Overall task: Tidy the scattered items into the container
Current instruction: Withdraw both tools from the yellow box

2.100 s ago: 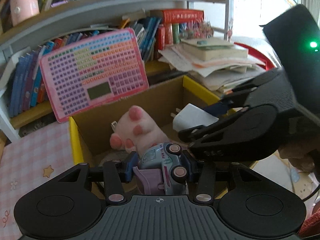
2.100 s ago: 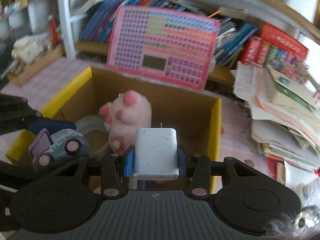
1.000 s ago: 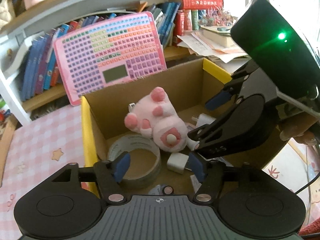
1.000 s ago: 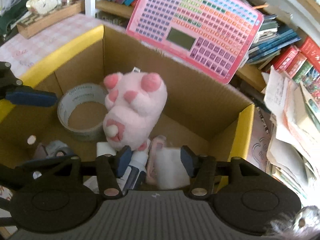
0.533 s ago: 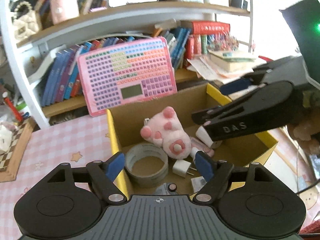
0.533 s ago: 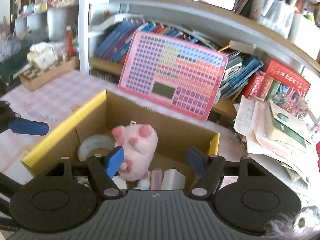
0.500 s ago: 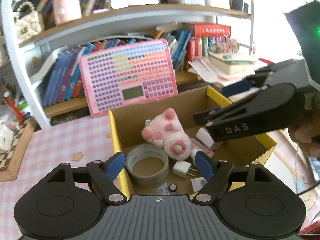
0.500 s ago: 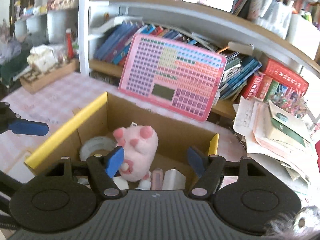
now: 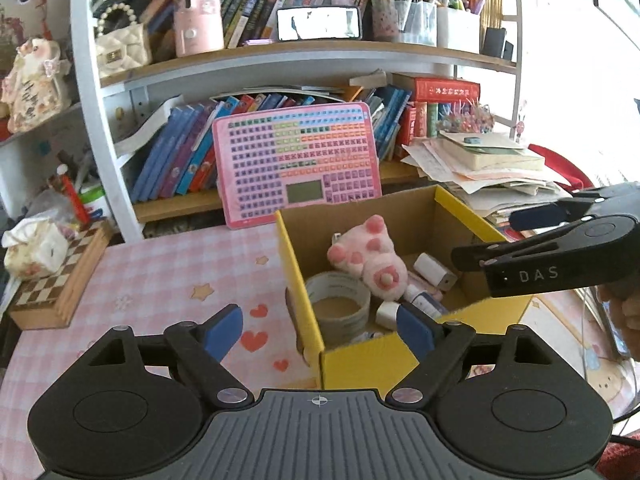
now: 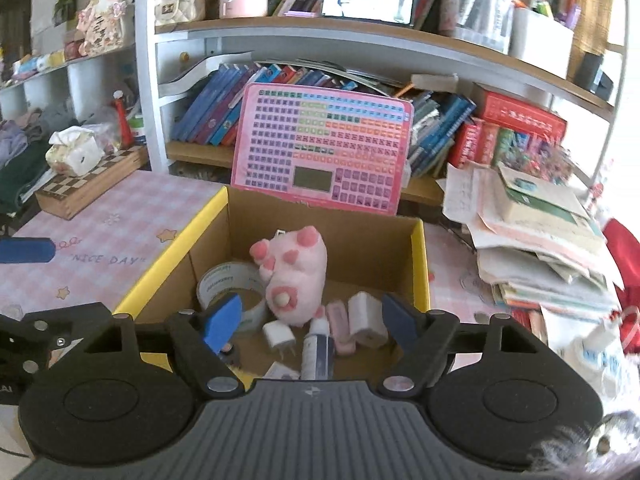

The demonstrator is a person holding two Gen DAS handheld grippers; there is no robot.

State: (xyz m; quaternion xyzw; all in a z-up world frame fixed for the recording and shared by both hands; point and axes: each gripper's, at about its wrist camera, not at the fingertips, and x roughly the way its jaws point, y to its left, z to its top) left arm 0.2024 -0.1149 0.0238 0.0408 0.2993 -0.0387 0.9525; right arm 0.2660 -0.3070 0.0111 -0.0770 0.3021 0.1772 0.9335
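Both tongs (image 9: 319, 328) (image 10: 313, 322) withdrawn, empty; keyboard toy (image 10: 324, 154) behind box (image 10: 420, 264).

Matt brown cardboard box (image 10: 320, 220) with glossy yellow outer faces; fluffy pink plush toy (image 10: 296, 276) inside; glossy tape roll (image 10: 230, 284); smooth pink checked cloth on the bench (image 9: 160, 276).

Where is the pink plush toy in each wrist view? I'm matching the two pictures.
Left wrist: pink plush toy right of centre, inside the cardboard box, beside the tape roll.
Right wrist: the toy sits at centre, right of the roll.
Shared landmark: the pink keyboard board behind the box.
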